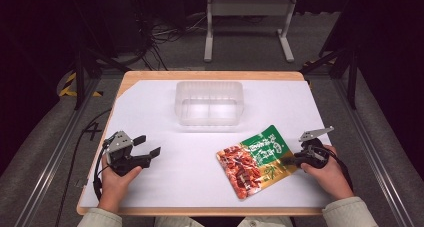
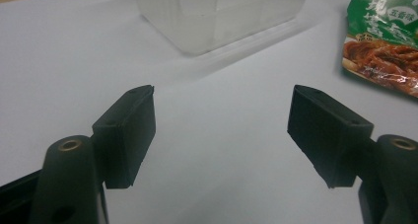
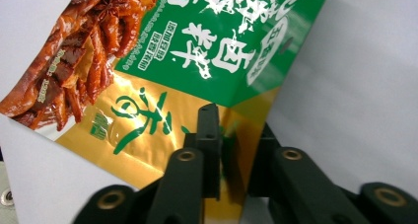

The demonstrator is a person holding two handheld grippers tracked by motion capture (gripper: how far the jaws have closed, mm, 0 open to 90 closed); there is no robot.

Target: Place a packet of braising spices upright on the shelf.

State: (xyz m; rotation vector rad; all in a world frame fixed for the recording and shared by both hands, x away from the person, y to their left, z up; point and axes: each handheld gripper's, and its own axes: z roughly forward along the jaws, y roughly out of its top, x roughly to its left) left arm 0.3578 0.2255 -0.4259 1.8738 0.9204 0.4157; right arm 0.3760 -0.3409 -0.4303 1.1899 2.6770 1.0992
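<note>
On the white surface [image 1: 190,172], near its right edge, the right hand-held gripper [image 3: 235,150] is clenched on the gold corner of the snack pouch [image 1: 254,161]. Lift gently, keeping the pinch firm, toward the clear plastic container [image 1: 210,103]; the left hand-held gripper [image 1: 148,146] waits released.

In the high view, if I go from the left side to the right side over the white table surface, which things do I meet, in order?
Left gripper, fingers open and holding nothing → clear plastic container, farther back → snack packet → right gripper, its fingers shut on the packet's right edge.
</note>
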